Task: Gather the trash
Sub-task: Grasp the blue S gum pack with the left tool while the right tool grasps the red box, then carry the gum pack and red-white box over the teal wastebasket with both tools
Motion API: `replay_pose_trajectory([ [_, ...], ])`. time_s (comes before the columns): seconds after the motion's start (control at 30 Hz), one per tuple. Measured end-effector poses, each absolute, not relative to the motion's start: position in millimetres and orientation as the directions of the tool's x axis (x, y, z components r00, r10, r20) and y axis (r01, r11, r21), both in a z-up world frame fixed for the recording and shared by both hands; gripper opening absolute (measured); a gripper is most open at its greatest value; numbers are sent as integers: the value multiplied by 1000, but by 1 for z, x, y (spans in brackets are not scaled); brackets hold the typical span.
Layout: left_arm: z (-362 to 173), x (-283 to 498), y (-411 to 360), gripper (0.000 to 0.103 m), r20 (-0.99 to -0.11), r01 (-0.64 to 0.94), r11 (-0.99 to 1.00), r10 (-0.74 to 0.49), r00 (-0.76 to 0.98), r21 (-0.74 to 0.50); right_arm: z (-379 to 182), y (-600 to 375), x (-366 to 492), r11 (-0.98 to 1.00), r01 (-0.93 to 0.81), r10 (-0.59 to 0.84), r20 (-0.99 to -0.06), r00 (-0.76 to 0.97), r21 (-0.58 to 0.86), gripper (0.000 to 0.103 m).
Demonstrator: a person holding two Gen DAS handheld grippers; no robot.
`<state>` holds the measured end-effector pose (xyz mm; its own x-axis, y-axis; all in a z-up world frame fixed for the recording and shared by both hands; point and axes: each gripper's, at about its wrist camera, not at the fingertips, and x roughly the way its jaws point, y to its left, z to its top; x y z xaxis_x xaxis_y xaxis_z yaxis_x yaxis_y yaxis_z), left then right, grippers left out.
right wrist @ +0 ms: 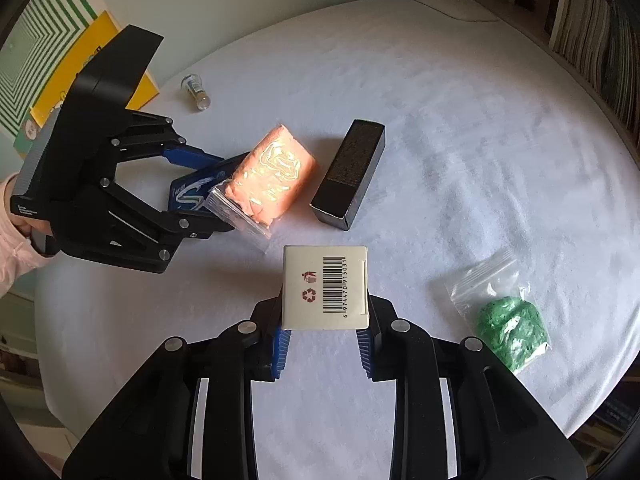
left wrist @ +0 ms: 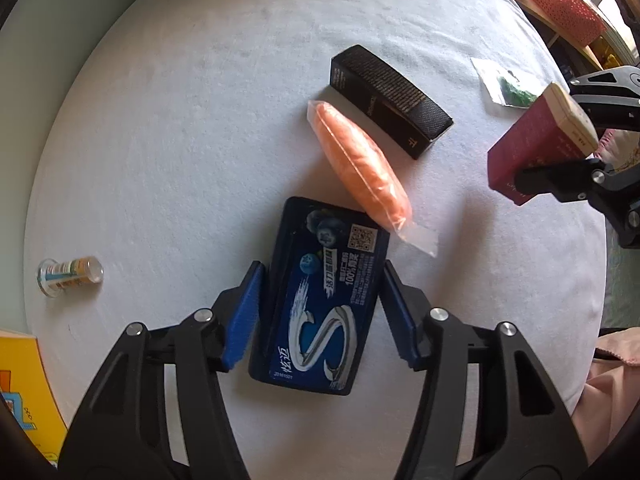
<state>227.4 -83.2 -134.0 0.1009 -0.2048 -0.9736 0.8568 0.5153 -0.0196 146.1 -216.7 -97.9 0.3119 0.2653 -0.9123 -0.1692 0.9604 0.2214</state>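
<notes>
Left wrist view: the white table (left wrist: 160,140) is covered in trash. The blue gum pack (left wrist: 320,296) gets pinched by the left gripper (left wrist: 322,304), touching an orange bag (left wrist: 360,164). The red box (right wrist: 325,286) is held clamped in the right gripper (right wrist: 324,350), lifted off the cloth.

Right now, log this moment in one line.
left claw: around dark blue gum pack | right claw: holding red-and-white carton | white cloth table

Both wrist cameras look steeply down, sharing the table (left wrist: 180,120).
</notes>
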Motion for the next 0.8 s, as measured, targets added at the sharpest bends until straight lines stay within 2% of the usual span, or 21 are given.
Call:
replay_pose_trajectory([
  [0.47, -106, 194, -99, 53, -972, 829, 559, -177, 156, 31, -69, -245, 97, 961, -161, 267, -897, 353, 223, 29],
  [0.8, -79, 123, -142, 52, -962, 848, 527, -195, 189, 60, -47, -276, 42, 966, -140, 256, -874, 414, 217, 29],
])
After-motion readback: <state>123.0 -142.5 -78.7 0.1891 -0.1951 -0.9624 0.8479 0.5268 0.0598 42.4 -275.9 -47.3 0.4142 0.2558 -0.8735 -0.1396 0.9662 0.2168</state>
